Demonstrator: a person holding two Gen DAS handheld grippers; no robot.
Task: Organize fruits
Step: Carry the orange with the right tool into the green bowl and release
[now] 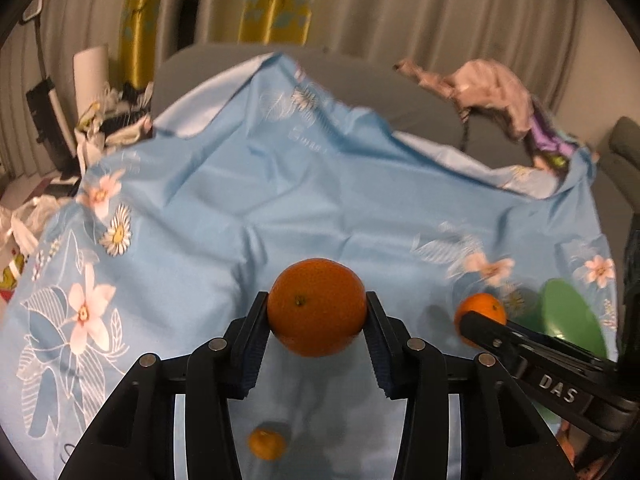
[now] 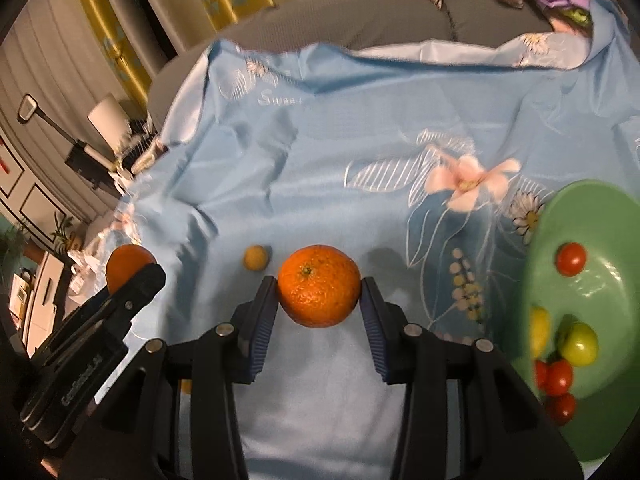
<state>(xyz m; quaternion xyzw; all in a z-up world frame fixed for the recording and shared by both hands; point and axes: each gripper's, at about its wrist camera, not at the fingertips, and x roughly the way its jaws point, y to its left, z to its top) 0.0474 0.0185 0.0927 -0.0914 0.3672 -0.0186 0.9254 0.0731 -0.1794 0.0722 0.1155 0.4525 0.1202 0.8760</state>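
Orange [image 1: 316, 306] pinched in left hand-held gripper [image 1: 317, 312], second orange [image 2: 319, 285] in right hand-held gripper [image 2: 319, 300], bowl [image 2: 624, 240] cut off.

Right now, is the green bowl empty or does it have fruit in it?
Not empty. The green bowl holds red tomatoes, a yellow-green one and a yellow piece.

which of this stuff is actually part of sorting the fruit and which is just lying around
Part of the job:
- orange in the left tongs
- orange in the right tongs
- small yellow fruit on the cloth
- green plate holding red tomatoes and a green-yellow fruit

Just lying about:
- crumpled pink clothes
- floor lamp
- yellow curtains
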